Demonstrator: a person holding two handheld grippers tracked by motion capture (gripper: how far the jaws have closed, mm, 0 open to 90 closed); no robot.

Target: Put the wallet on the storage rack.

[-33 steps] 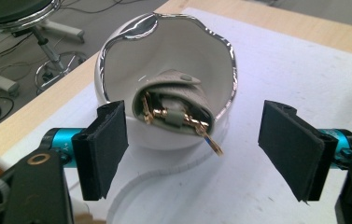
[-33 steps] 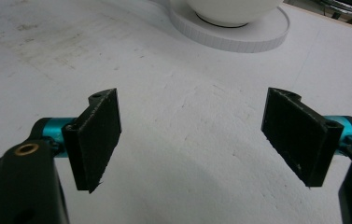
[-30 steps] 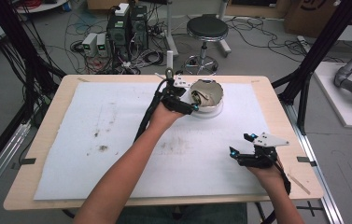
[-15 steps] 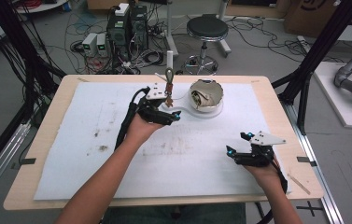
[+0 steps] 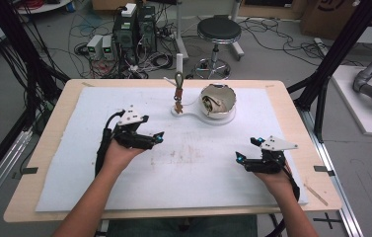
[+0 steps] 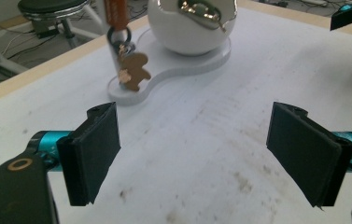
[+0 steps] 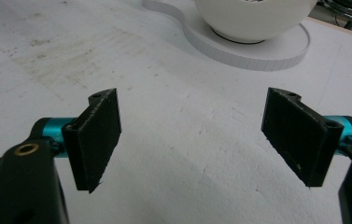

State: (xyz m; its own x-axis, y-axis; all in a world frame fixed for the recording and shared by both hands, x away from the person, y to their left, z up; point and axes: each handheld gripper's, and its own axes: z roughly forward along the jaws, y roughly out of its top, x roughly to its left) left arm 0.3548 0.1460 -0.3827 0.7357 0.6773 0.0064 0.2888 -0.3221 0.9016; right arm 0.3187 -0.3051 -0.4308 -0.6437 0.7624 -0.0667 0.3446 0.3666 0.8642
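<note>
A white stand (image 5: pixel 193 116) sits at the back middle of the white mat. Its thin post carries a key ring with a brown figure-shaped tag (image 5: pixel 178 96). A white ball-shaped bowl (image 5: pixel 218 101) with an open top rests on the stand's round end. My left gripper (image 5: pixel 153 129) hovers left of and nearer than the stand; its jaws have just been opening and nothing is between them. In the left gripper view the tag (image 6: pixel 130 72) and bowl (image 6: pixel 192 28) lie beyond the open left gripper (image 6: pixel 194 154). My right gripper (image 5: pixel 248 149) is open and empty at the right, facing the bowl (image 7: pixel 253 18).
The white mat (image 5: pixel 75 163) covers most of the wooden table (image 5: pixel 60 103) and has faint dirty marks in the middle. Black frame posts stand at both sides. A stool (image 5: pixel 218 32) and electronics with cables stand on the floor behind the table.
My left hand has drawn back from the bowl and stand, moving left and toward the near edge, and its jaws stand wider. The right hand has kept still.
</note>
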